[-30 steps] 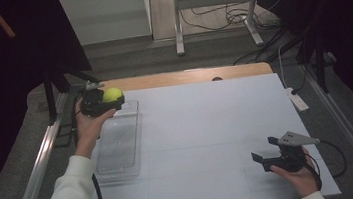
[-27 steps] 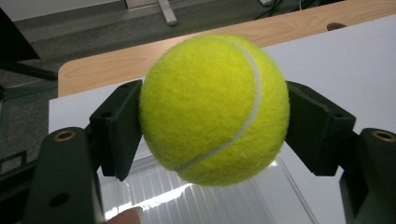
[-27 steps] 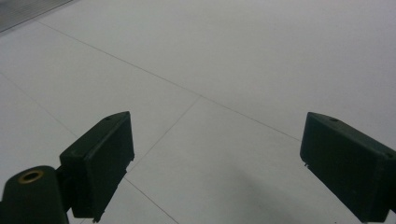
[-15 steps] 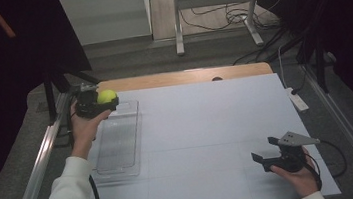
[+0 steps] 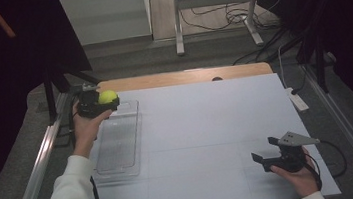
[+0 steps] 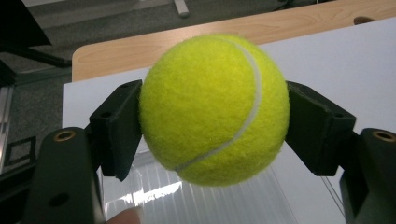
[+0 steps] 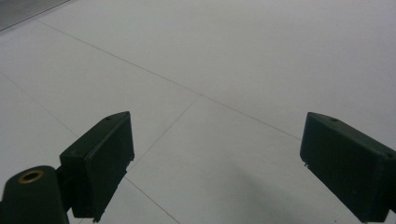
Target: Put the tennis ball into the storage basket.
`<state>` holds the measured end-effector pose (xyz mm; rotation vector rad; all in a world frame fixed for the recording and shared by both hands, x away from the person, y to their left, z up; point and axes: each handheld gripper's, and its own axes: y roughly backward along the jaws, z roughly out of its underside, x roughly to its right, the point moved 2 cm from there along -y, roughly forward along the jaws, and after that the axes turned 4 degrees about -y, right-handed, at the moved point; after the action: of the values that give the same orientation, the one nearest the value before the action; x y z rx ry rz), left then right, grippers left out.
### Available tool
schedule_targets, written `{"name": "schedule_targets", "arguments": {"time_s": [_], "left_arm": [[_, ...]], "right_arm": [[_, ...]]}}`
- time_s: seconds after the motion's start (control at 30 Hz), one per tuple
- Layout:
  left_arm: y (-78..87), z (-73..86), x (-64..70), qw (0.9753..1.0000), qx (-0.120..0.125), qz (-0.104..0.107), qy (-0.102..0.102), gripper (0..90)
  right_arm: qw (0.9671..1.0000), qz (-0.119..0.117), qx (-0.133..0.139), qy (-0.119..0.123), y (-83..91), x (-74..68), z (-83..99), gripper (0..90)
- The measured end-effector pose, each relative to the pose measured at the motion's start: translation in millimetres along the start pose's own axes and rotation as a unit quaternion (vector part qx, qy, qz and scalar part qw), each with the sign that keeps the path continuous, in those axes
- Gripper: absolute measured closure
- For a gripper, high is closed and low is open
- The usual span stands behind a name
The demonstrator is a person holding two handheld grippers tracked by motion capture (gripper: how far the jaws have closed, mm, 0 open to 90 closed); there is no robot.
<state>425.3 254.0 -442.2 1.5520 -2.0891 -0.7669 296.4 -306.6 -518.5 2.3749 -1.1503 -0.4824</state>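
Since a second ago the left hand has carried its load a little toward the far left corner, away from the middle of the clear tray, while the right hand has stayed where it was. Largest in the high view is the white table (image 5: pixel 207 126), with a strip of bare wood along its far edge. On its left side lies the clear plastic tray (image 5: pixel 119 146), long and shallow, with nothing in it that I can make out. The left tongs (image 5: pixel 98 102) hover above the tray's far end, gripped firmly on the tennis ball (image 5: pixel 107 96); in the left gripper view the ball (image 6: pixel 212 107) sits squarely between the two black jaws, each pad pressed into the felt, and the ribbed tray floor glints just below. The right tongs (image 5: pixel 276 154) rest low near the front right corner of the table, well apart from tray and ball; in the right gripper view their jaws stand wide with bare white surface between them, holding nothing. The ball is therefore aloft, not yet set down. Judging by the drift toward the tray's far end, the work looks like either placing the ball at that end or lifting it clear of the tray; which of the two I cannot tell.
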Motion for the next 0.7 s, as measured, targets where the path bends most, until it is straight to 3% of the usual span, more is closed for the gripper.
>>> {"name": "schedule_targets", "arguments": {"time_s": [0.7], "left_arm": [[-17.1,9.6,-4.0,0.999,-0.044,0.001,0.0,26.7]], "right_arm": [[1.0,-0.002,0.001,-0.001,-0.1,0.4,0.0,9.7]]}}
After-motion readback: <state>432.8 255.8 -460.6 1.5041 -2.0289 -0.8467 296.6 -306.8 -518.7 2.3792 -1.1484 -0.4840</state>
